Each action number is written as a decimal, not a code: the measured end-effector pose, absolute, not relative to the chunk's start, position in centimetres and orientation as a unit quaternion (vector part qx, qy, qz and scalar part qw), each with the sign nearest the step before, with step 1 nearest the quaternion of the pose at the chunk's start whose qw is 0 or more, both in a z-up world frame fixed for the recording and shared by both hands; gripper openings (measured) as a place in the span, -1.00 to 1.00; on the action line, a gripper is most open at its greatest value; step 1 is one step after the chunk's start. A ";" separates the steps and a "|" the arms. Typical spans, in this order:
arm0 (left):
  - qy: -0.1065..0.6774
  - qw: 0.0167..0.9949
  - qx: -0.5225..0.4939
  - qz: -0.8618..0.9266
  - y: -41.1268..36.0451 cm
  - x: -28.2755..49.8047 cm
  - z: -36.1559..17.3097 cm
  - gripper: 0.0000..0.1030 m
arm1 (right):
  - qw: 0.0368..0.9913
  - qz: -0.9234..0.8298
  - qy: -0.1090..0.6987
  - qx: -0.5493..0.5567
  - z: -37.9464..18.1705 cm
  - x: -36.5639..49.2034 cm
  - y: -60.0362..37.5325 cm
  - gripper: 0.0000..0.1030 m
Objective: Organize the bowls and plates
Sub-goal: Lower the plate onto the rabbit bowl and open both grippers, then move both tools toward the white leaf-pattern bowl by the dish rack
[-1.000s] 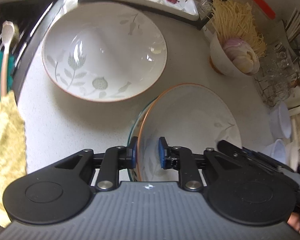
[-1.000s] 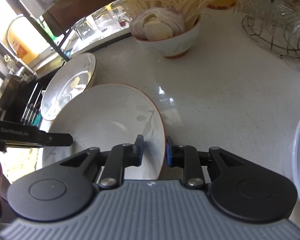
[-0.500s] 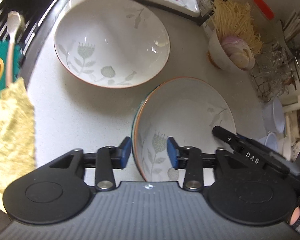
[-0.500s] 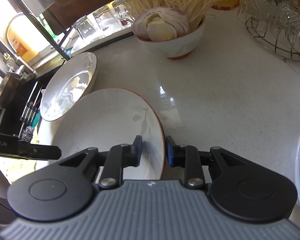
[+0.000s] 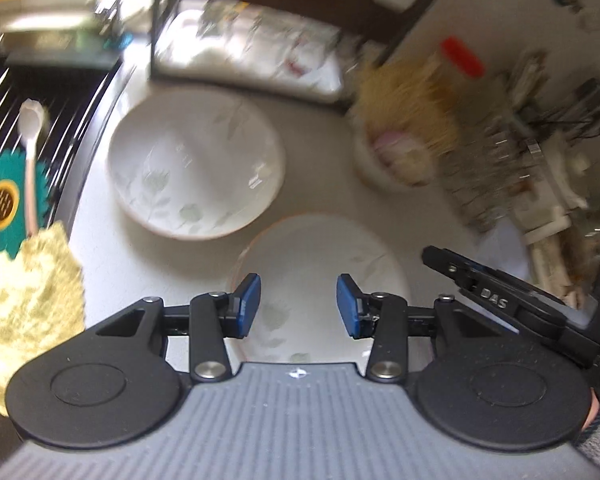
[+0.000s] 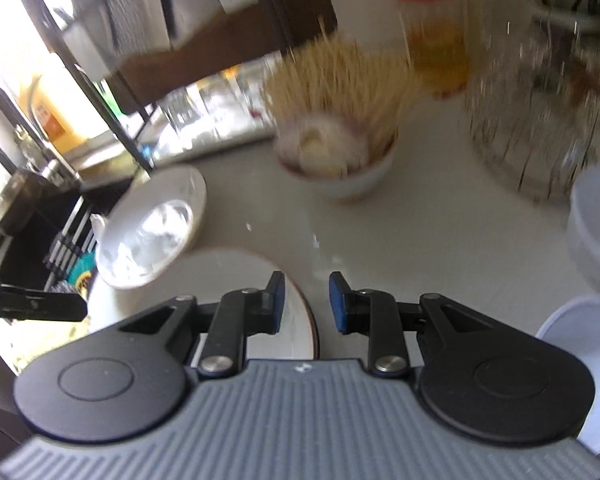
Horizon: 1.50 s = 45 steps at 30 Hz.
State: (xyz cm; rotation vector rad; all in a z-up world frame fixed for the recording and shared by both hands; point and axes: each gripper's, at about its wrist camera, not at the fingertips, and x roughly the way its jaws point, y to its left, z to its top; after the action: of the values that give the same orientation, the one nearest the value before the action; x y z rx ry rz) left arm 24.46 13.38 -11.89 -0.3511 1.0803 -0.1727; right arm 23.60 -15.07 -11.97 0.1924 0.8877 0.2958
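Observation:
A white bowl with an orange rim and leaf pattern (image 5: 320, 256) rests on the white counter just ahead of my left gripper (image 5: 298, 306), which is open and above its near edge. The same bowl shows in the right wrist view (image 6: 220, 280), with my right gripper (image 6: 306, 302) open over its right rim. A second, matching bowl (image 5: 194, 164) lies farther back left; it also shows in the right wrist view (image 6: 152, 228). The right gripper's body appears in the left wrist view (image 5: 496, 300). Both views are motion-blurred.
A bowl of noodles and sliced onion (image 6: 336, 152) stands behind. A wire rack of glasses (image 6: 540, 120) and white containers (image 6: 596, 232) are at the right. A sink with a spoon (image 5: 30, 148) and a yellow cloth (image 5: 24, 296) lie left. A dark shelf frame (image 5: 240, 52) stands at the back.
Both grippers have opened, let go of the near bowl's rim and pulled back and up. The bowl now rests on the counter.

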 end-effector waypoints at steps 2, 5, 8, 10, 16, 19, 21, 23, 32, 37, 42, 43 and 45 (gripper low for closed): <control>0.494 0.852 -0.148 -0.086 12.4 24.2 -10.0 -0.07 | 0.897 0.146 0.408 0.093 -10.2 23.3 -15.4 -0.45; 0.467 0.870 -0.127 -0.093 11.3 23.4 -7.4 -0.07 | 0.908 0.150 0.378 0.097 -7.6 22.8 -15.8 -0.45; 0.440 0.887 -0.102 -0.098 10.1 22.3 -5.3 -0.05 | 0.919 0.153 0.348 0.102 -5.2 22.0 -16.3 -0.45; 0.428 0.894 -0.088 -0.099 9.3 21.5 -4.3 -0.05 | 0.925 0.151 0.334 0.099 -3.9 21.4 -16.3 -0.45; 0.408 0.902 -0.089 -0.106 8.4 19.2 -2.4 -0.04 | 0.932 0.148 0.310 0.114 -1.6 18.6 -17.2 -0.45; 0.402 0.903 -0.103 -0.111 8.4 18.1 -1.9 -0.04 | 0.934 0.153 0.301 0.120 -0.7 17.1 -17.2 -0.45; 0.397 0.906 -0.103 -0.109 8.4 17.5 -1.7 -0.04 | 0.933 0.157 0.298 0.125 -0.3 16.2 -17.1 -0.45; 0.392 0.908 -0.102 -0.108 8.2 16.8 -1.3 -0.04 | 0.935 0.161 0.293 0.122 0.1 15.3 -17.0 -0.45; 0.386 0.912 -0.101 -0.096 8.2 15.0 -1.0 -0.04 | 0.938 0.163 0.282 0.115 0.9 11.7 -16.7 -0.45; 0.387 0.914 -0.095 -0.083 8.2 14.1 -1.3 0.00 | 0.936 0.162 0.289 0.117 0.9 10.6 -16.8 -0.45; 0.393 0.912 -0.095 -0.073 8.2 13.1 -1.5 0.02 | 0.933 0.160 0.302 0.117 0.7 9.9 -17.0 -0.45; 0.395 0.911 -0.095 -0.071 8.2 13.0 -1.6 0.03 | 0.932 0.160 0.304 0.117 0.7 9.8 -17.1 -0.45; 0.400 0.909 -0.094 -0.064 8.2 12.7 -1.8 0.04 | 0.930 0.160 0.309 0.117 0.5 9.6 -17.2 -0.45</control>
State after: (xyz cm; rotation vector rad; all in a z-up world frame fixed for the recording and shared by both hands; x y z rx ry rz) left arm 12.70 8.22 -1.82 -0.1930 0.8255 -0.1329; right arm 9.57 -17.16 0.53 0.2393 0.6324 0.3286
